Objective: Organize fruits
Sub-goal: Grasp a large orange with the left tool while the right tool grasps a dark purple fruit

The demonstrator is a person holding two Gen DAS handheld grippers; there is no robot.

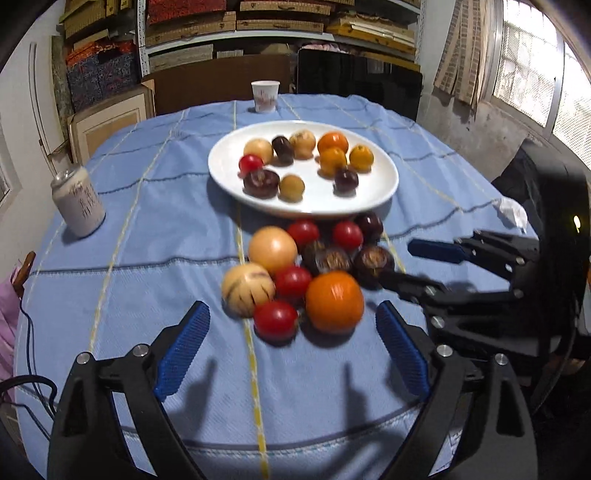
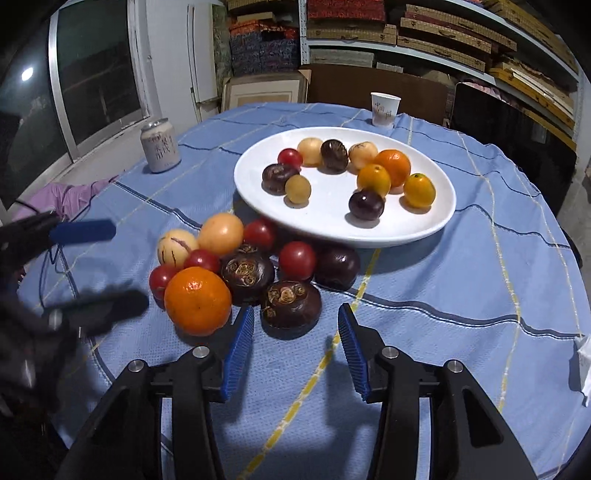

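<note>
Fruit lies heaped on the blue tablecloth (image 2: 424, 332) just ahead of both grippers, near the edge of the white plate (image 2: 439, 218). The left gripper (image 1: 291, 325) has its jaws spread wide with nothing between them, just short of a red tomato (image 1: 275, 319) and a big orange (image 1: 334, 301). The right gripper (image 2: 295, 325) has its jaws partly spread, gripping nothing, with a dark brown fruit (image 2: 291, 302) right at its fingertips. That orange sits just beside its left finger. Behind these lie more tomatoes, two further dark fruits, a pale striped one (image 1: 247, 290) and a smooth yellowish one (image 1: 272, 249), packed so close that several hide each other's lower halves. On the plate beyond, tomato, pale and dark fruits sit on one side, and three oranges (image 2: 393, 166) with one dark fruit sit on the other. Each gripper appears blurred at the edge of the other's view. A drink can (image 1: 77, 201) stands well off to the side, and a paper cup (image 1: 265, 95) stands at the far rim. A crumpled white tissue (image 1: 511, 212) is cut off at the table's edge. Shelves of stacked boxes (image 1: 280, 18) and a window (image 1: 535, 85) fill the background.
</note>
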